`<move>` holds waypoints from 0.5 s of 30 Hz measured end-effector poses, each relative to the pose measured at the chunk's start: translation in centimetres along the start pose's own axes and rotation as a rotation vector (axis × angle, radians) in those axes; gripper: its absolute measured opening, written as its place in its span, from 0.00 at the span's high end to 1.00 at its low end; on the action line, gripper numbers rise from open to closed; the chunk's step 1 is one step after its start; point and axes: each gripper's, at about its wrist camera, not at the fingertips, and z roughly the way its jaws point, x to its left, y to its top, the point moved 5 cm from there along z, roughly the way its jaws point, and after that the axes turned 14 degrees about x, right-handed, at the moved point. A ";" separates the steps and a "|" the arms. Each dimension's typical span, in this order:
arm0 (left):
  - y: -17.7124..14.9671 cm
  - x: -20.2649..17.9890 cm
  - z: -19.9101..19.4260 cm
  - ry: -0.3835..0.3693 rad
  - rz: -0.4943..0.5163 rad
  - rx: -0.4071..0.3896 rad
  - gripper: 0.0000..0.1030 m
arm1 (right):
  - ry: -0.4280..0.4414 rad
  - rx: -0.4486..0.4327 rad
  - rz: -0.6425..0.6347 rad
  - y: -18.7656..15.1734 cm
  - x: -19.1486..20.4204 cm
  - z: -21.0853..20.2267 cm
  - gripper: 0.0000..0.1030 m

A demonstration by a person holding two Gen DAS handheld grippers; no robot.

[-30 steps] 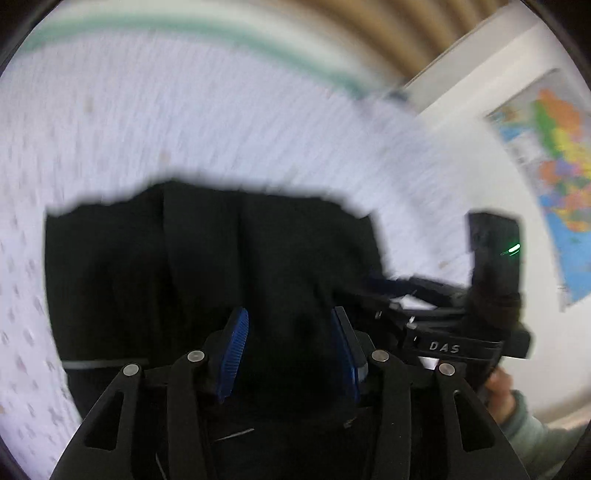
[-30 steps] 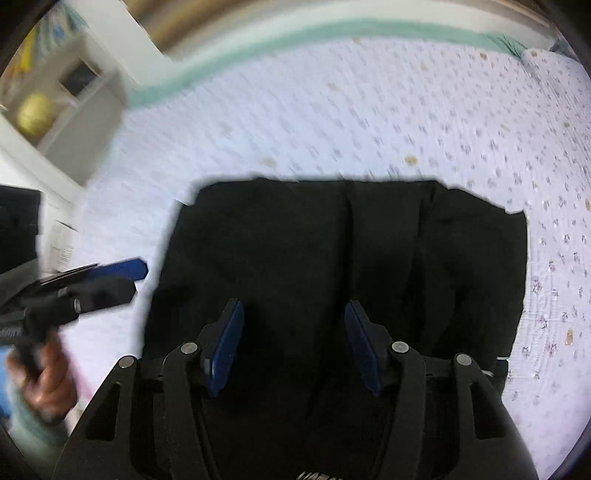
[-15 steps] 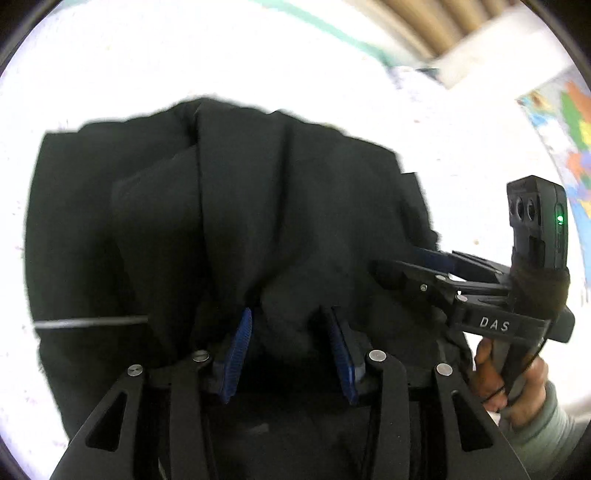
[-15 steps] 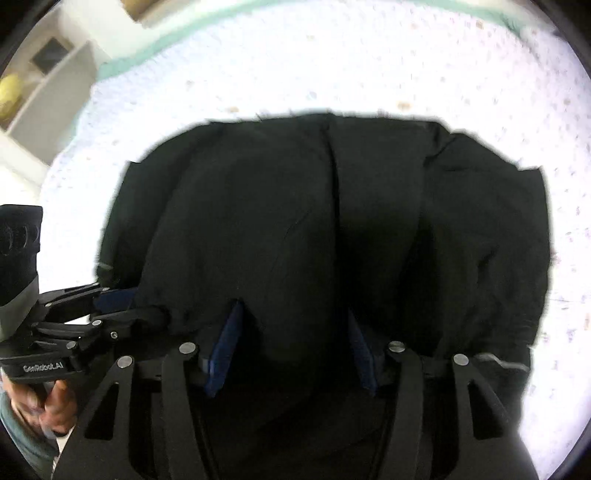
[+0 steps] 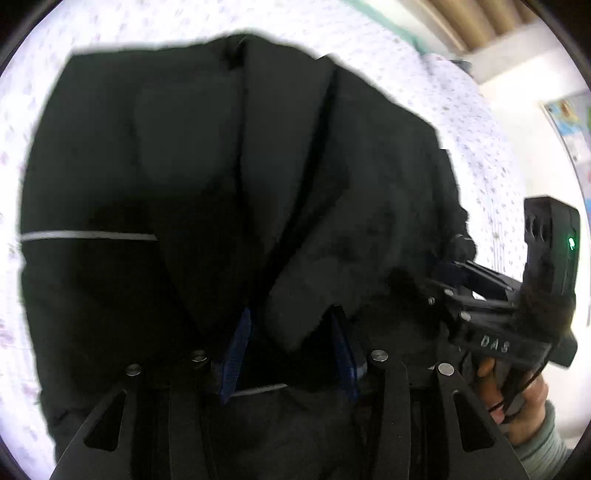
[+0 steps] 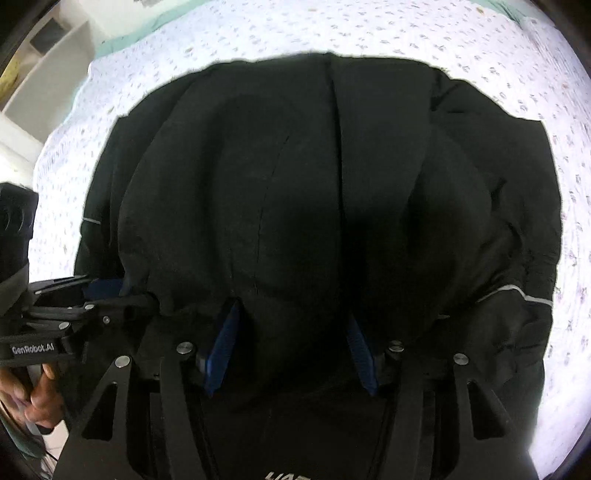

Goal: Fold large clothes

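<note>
Both grippers have sunk toward the bed since a second ago, so the large black garment of matte, softly creased cloth now fills most of each view, where before a wide margin of bedspread lay around it. The garment lies on the white bedspread with a small scattered print, bunched into thick rounded folds; a straight seam or fold line runs down its middle, away from the cameras toward the far edge of the bedspread, though its long axis cannot be told from these views. Thin silver-grey reflective strips cross the cloth: one shows at the left of the garment in the left wrist view, another at its right edge in the right wrist view. The left gripper, black with ribbed blue pads, has a thick fold of the garment bulging up between its pads, which press on the cloth from both sides. The right gripper likewise has a rounded hump of the black cloth clamped between its blue pads, at the garment's near edge. Each device also shows in the other's view, just beside the garment's near corner, held by a hand with a grey-green sleeve cuff. A pale green border edges the bedspread at its far side.
</note>
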 end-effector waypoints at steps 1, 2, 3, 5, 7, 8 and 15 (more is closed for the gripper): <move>-0.5 -0.2 -0.8 0.010 0.023 -0.019 0.55 | 0.010 -0.015 -0.002 -0.4 0.0 -0.8 0.45; -1.4 -0.5 -1.7 0.020 0.035 -0.035 0.55 | 0.012 -0.032 -0.005 -1.1 -0.2 -1.7 0.44; -2.2 -0.5 -2.7 0.023 0.041 -0.050 0.55 | 0.008 -0.045 -0.005 -1.7 -0.5 -2.4 0.44; -4.1 -0.2 -5.0 0.029 0.041 -0.088 0.55 | -0.008 -0.069 0.002 -3.2 -1.3 -3.8 0.44; -4.9 1.2 -7.5 0.028 0.011 -0.116 0.55 | -0.014 -0.088 0.026 -5.3 -2.9 -5.1 0.44; -5.1 1.6 -8.0 0.033 -0.008 -0.120 0.55 | -0.035 -0.093 0.050 -6.9 -4.1 -5.9 0.44; -13.8 11.2 -11.4 -0.011 -0.253 -0.059 0.55 | -0.095 -0.020 0.231 -17.1 -11.4 -7.9 0.42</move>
